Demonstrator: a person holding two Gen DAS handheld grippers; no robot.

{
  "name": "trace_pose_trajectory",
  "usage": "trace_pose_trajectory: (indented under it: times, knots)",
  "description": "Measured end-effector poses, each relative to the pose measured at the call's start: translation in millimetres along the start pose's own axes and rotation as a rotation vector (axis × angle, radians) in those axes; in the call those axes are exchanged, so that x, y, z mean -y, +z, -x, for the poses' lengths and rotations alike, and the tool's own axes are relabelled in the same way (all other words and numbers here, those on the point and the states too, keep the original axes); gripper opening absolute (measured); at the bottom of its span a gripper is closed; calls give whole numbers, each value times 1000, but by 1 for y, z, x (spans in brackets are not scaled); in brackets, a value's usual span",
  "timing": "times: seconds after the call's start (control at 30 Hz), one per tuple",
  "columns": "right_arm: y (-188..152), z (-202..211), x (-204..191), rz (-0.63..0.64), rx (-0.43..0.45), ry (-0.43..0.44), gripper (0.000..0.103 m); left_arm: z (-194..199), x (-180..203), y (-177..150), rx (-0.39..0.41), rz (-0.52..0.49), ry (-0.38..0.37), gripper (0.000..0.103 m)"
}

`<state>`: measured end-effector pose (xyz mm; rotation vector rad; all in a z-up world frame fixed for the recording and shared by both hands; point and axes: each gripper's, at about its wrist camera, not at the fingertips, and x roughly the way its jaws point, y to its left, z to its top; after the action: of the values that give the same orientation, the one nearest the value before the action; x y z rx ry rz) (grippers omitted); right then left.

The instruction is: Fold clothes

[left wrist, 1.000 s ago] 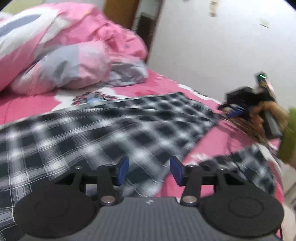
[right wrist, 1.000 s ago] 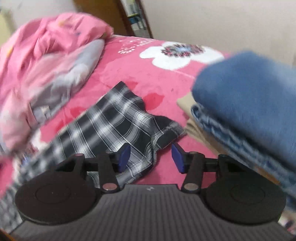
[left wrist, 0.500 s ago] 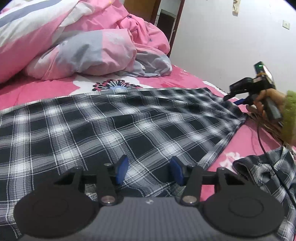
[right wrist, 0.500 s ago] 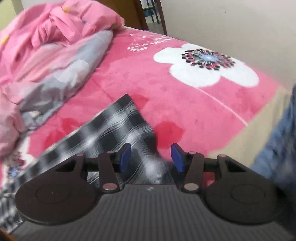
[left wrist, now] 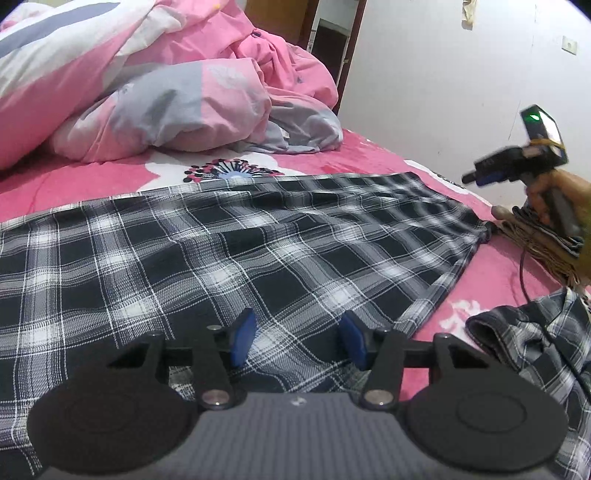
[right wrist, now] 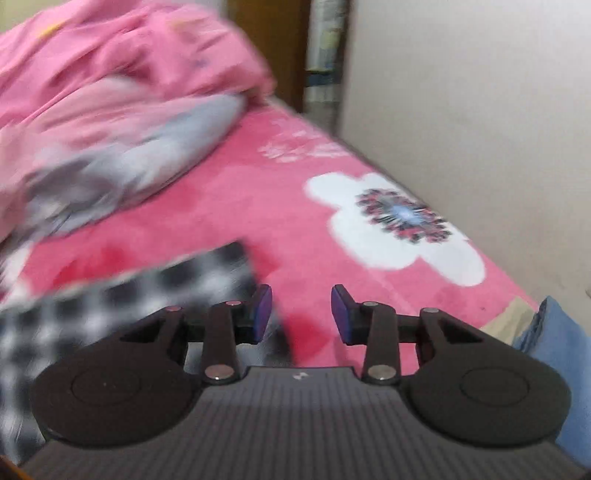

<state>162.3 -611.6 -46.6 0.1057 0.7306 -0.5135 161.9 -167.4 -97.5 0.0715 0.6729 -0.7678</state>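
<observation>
Plaid garment [left wrist: 229,258] spread flat on the pink bed [left wrist: 491,273]; left tool [left wrist: 297,338] hovers over it, jaws apart, empty; right tool [right wrist: 301,314] closing beside its far corner, nothing between pads; risk: pinching air or bedcover, skewing the fold.

Home bedroom: pink floral bedspread [left wrist: 491,266], rumpled duvet [left wrist: 155,92], wooden door [left wrist: 280,18].

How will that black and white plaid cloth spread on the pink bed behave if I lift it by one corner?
The black and white plaid cloth will probably hang limp and drape, since it lies flat with soft ripples. It looks thin, so likely light. Spread wide over the pink flowered bedcover, it may drag and bunch rather than rise evenly.
</observation>
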Motion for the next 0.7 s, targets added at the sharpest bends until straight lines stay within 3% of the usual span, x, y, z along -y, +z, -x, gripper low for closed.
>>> trace_pose_trajectory:
  times: [0.1,0.2,0.23,0.37,0.47,0.6,0.7]
  knots:
    - [-24,2,-13,100,-120,33,34,-1,1,0,-1,-8,7,53]
    - [-47,-4,-20,203,-149,-111,24,-2,6,1,-7,-36,28,54]
    - [-50,5,-26,224,-125,-147,25,-2,9,1,-10,-50,39,54]
    - [-54,87,-38,217,59,-82,28,3,22,5,-21,-106,95,59]
    - [-61,167,-31,209,214,-51,31,24,33,7,-24,-98,86,59]
    - [-78,264,4,73,394,22,43,80,54,6,40,-108,75,64]
    - [-107,327,31,-50,502,122,51,130,67,2,94,-88,76,68]
